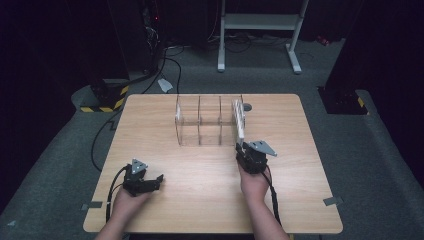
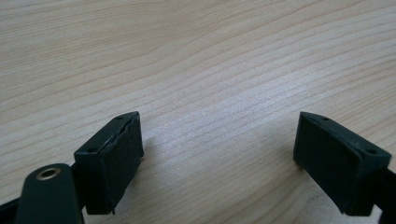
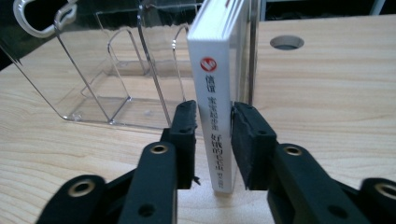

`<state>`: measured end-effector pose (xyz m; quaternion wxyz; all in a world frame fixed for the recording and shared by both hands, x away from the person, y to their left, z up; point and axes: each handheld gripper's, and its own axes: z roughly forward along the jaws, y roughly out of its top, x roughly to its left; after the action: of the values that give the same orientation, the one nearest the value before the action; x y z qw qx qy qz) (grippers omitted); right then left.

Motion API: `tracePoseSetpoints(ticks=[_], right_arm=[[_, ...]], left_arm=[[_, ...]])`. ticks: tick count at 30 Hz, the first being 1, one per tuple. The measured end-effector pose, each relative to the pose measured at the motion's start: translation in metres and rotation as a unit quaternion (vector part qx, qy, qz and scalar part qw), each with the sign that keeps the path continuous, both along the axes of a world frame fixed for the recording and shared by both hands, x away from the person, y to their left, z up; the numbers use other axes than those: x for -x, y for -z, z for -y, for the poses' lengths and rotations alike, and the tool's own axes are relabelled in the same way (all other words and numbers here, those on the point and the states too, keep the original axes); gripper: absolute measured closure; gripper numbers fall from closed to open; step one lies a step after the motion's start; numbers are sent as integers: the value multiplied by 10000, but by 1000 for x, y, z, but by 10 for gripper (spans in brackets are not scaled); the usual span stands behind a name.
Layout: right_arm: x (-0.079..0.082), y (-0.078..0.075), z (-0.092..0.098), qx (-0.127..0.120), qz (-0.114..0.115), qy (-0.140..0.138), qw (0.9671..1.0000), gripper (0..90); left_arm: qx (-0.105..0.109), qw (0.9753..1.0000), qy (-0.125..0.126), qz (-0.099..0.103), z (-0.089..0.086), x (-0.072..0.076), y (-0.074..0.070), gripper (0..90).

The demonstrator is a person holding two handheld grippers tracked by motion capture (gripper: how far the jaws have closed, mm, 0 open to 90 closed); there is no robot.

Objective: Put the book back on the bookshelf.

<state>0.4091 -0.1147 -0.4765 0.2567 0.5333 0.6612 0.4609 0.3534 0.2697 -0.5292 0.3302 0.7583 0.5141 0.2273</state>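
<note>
Book top cut off by upper edge; small spine print illegible.

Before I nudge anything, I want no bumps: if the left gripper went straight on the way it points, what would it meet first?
Probably the bare table. The left gripper has its jaws open with nothing between them, tilted down at plain wood. In the high view it points toward the table's middle, well short of the clear rack, though depth is unclear.

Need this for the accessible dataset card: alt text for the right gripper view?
A white book stands upright on a wooden table, its spine between the right gripper's two black jaws, which sit close on either side. The book stands in the end slot of a clear acrylic divider rack, whose other slots hold nothing.
</note>
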Motion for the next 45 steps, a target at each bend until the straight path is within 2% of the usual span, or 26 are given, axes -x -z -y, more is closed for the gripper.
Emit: tracePoseSetpoints(ticks=[2,4,10,13,22,30,45], right_arm=[[-1,-3,2,27,85,-93,9999,575],[-2,-5,4,84,101,-138,9998,573],[-5,-5,4,183,125,-232,9995,606],[-6,-5,3,214,162,-268,9993,677],[-8,-7,-2,236,71,20,9997,715],[-10,-6,-7,226,83,276,9993,719],[-16,-5,-13,247,121,426,9987,718]], left_arm=[[-3,10000,2,-3,0,0,0,160],[-5,10000,10,2,0,0,0,160],[-5,10000,16,4,0,0,0,160],[-4,10000,19,4,0,0,0,160],[-2,10000,20,1,0,0,0,160],[-3,10000,21,5,0,0,0,160],[-1,10000,18,4,0,0,0,160]])
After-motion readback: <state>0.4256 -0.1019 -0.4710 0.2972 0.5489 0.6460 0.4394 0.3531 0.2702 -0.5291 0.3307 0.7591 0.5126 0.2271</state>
